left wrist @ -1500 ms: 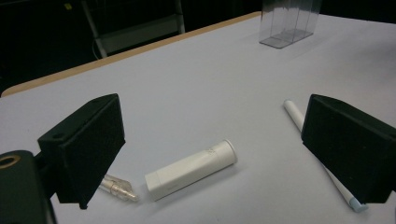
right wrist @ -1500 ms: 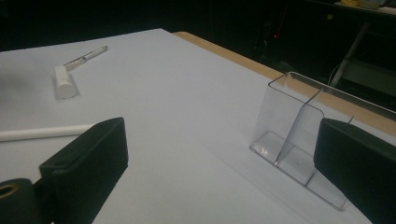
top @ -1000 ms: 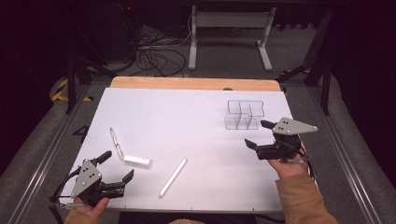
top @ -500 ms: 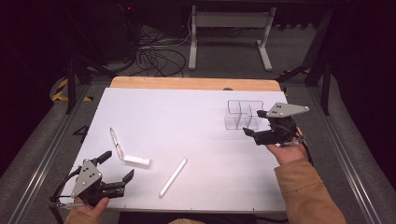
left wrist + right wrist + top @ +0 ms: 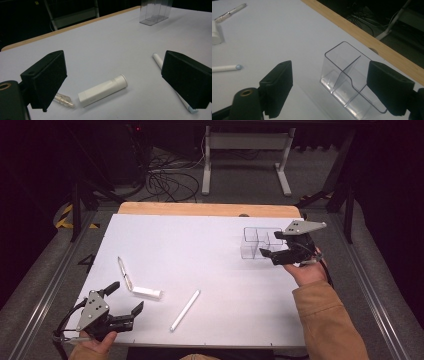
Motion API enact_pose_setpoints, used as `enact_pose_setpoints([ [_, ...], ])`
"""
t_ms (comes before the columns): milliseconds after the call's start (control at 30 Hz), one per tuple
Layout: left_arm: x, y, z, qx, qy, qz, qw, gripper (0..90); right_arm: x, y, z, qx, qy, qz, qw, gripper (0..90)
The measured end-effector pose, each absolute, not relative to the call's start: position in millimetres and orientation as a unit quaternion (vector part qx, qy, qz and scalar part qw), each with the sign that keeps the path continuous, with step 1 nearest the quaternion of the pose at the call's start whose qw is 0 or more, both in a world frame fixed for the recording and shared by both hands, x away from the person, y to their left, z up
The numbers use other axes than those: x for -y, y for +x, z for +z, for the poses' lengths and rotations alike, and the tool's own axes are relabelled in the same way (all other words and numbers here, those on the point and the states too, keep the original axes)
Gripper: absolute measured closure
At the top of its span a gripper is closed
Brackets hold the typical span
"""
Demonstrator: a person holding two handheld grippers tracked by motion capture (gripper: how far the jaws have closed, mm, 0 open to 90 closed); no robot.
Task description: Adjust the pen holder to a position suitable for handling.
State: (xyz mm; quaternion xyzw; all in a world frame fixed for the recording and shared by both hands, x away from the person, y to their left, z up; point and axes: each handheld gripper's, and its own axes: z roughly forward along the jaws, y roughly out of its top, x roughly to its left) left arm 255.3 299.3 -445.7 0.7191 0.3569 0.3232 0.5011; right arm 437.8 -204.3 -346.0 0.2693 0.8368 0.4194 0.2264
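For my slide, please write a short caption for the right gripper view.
Right gripper, jaws open, approaching a clear divided organizer near the white table's wooden edge.

Clear glossy plastic organizer point(image 5: 257, 243); matt white plastic cap point(image 5: 103, 90); smooth matt white table point(image 5: 200, 250) with wooden far edge.

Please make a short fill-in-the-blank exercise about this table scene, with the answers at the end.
1. The right gripper is beside the clear ____, which has dividers inside.
2. The jaws of the left gripper stand ____, with nothing between them.
3. The white tube lies on the ____ table.
4. The white pen lies ____ on the table.

Missing words: organizer; open; white; flat
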Motion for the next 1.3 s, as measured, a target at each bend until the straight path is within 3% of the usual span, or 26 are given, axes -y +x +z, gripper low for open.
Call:
enact_pose_setpoints([
  [300, -299.0, 255.2, -445.7, -0.357, 0.720, 0.321, 0.501, 6.9, 202.7, 445.4, -349.2, -0.842, 0.271, 0.411, 0.222, 24.2],
  [667, -299.6, 255.9, -446.0, -0.355, 0.723, 0.322, 0.499, 7.1, 197.8, 469.3, -360.2, -0.866, 0.267, 0.361, 0.221, 36.7],
  [1300, -299.9, 256.7, -446.7, -0.354, 0.725, 0.321, 0.496, 7.1, 188.2, 499.9, -380.4, -0.883, 0.281, 0.320, 0.197, 44.8],
])
